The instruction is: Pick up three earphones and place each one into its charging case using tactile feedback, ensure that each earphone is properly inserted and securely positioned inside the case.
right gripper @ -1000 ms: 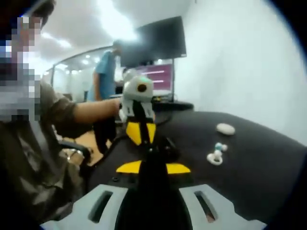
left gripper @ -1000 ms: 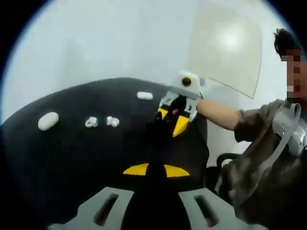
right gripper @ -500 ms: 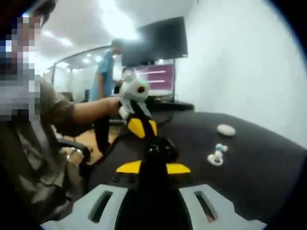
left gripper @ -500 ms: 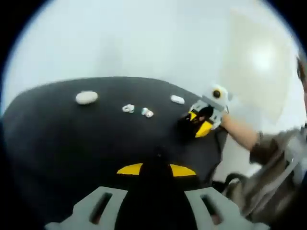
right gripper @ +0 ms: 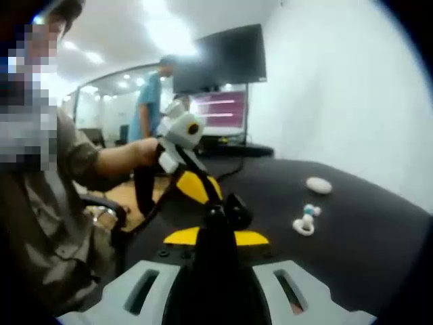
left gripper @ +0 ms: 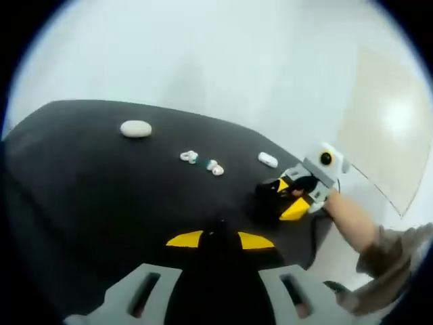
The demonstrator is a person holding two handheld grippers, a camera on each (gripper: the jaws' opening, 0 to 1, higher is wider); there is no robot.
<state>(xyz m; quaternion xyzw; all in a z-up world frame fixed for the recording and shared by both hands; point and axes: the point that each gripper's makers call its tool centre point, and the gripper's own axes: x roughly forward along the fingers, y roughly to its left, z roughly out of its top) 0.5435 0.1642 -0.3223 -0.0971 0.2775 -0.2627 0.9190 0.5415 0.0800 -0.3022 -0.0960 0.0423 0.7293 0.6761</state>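
1. Two earphones (left gripper: 189, 157) (left gripper: 214, 167) lie side by side on the black table (left gripper: 88, 196); a third white piece (left gripper: 268, 160) sits near the right gripper (left gripper: 269, 198).
2. Oval charging case (left gripper: 136, 128) lies apart from them, further along the table.
3. Left gripper (left gripper: 216, 227): jaws together, holding nothing.
4. Right gripper: jaws together, nothing held.

Earbuds (left gripper: 201, 161) on table (left gripper: 81, 189), case (left gripper: 136, 128) left of them

No legible text (monitor (right gripper: 218, 108) lines blurred)
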